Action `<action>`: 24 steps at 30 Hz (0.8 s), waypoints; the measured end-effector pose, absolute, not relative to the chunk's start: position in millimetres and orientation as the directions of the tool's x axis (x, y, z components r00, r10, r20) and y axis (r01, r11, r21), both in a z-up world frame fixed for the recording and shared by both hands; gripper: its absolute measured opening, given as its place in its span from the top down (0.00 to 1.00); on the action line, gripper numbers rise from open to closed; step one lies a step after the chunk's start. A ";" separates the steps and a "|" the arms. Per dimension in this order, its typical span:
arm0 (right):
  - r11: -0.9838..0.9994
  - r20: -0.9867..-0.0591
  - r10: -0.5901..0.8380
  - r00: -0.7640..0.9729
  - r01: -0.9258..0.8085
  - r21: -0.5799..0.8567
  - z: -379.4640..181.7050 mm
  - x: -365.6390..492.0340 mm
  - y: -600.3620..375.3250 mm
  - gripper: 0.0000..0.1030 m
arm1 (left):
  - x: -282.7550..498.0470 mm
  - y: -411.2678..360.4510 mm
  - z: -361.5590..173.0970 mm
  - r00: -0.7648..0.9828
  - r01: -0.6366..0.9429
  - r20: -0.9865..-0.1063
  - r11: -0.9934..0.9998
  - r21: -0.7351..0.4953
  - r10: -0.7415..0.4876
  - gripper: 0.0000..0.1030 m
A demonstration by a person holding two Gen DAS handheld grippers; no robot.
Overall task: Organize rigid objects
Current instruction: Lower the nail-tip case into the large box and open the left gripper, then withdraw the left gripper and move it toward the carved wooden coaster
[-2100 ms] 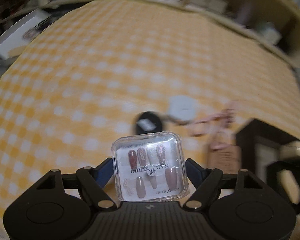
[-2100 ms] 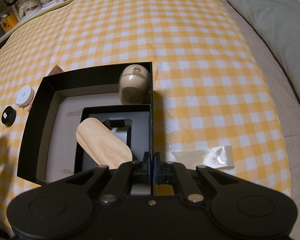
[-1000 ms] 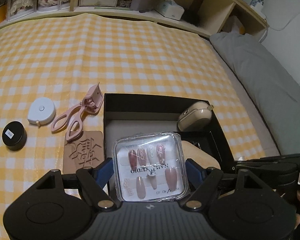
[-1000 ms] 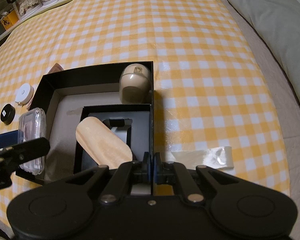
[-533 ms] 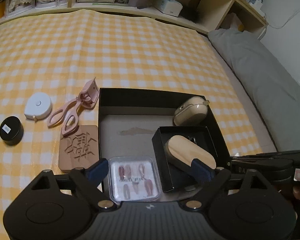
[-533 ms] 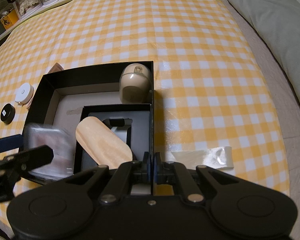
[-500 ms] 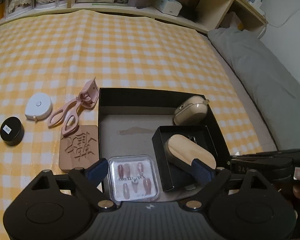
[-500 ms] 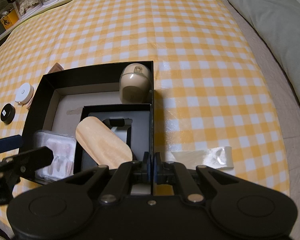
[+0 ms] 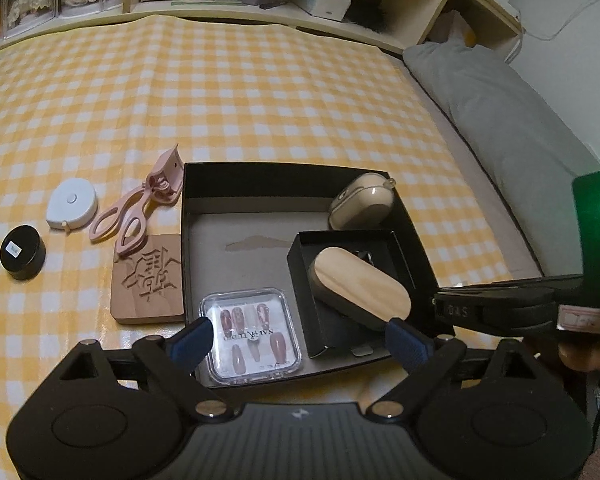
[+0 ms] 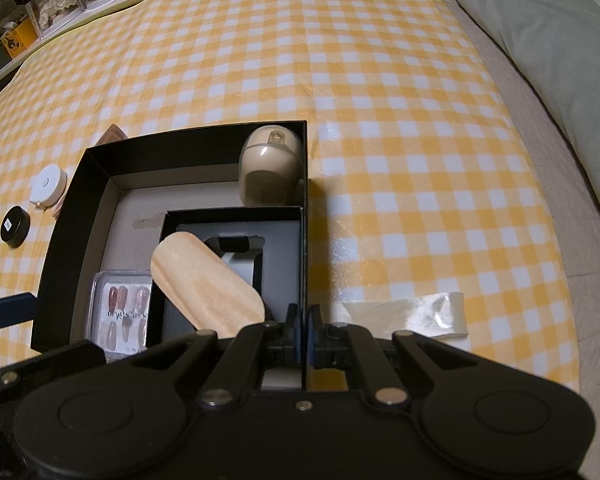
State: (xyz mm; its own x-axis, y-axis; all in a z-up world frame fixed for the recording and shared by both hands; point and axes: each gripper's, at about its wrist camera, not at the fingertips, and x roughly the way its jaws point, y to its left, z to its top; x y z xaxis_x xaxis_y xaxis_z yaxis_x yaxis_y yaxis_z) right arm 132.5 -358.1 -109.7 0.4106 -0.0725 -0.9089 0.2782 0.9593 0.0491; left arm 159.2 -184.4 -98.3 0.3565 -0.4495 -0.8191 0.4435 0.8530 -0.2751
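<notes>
The clear nail case [image 9: 252, 334] lies flat on the floor of the black box [image 9: 284, 184], in its near left corner. My left gripper [image 9: 298, 338] hovers just above it, its jaws opening wide, the blue pads clear of the case on both sides. My right gripper [image 10: 303, 332] is shut on the right wall of the black box [image 10: 196, 136]. In the right wrist view the nail case [image 10: 120, 312] sits beside a small inner black box [image 10: 236, 216] that holds a wooden oval piece [image 10: 208, 284]. A beige case [image 10: 270, 168] rests in the far right corner.
Left of the box on the yellow checked cloth lie a carved wooden coaster [image 9: 150, 280], a pink eyelash curler [image 9: 136, 212], a white tape measure [image 9: 72, 204] and a black round jar [image 9: 22, 252]. A grey pillow [image 9: 500, 120] borders the right. Shelves line the far edge.
The left jaws spread and let go of the nail case, which dropped from between the pads onto the box floor. The right gripper kept still on the box wall.
</notes>
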 end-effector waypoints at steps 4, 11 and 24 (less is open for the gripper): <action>0.959 -0.909 -0.072 0.410 0.279 0.050 -109.8 132.6 -357.9 0.96 | 155.4 -181.5 -92.5 0.375 0.448 -0.810 0.853 -0.267 -0.450 0.00; 0.959 -0.909 -0.072 0.410 0.279 0.050 -109.9 132.8 -357.1 0.96 | 146.6 -177.5 -85.1 0.399 0.486 -0.802 0.844 -0.226 -0.444 0.00; 0.959 -0.909 -0.072 0.410 0.280 0.050 -109.7 132.8 -356.7 0.96 | 149.5 -147.9 -36.3 0.558 0.488 -0.695 0.857 -0.167 -0.453 0.00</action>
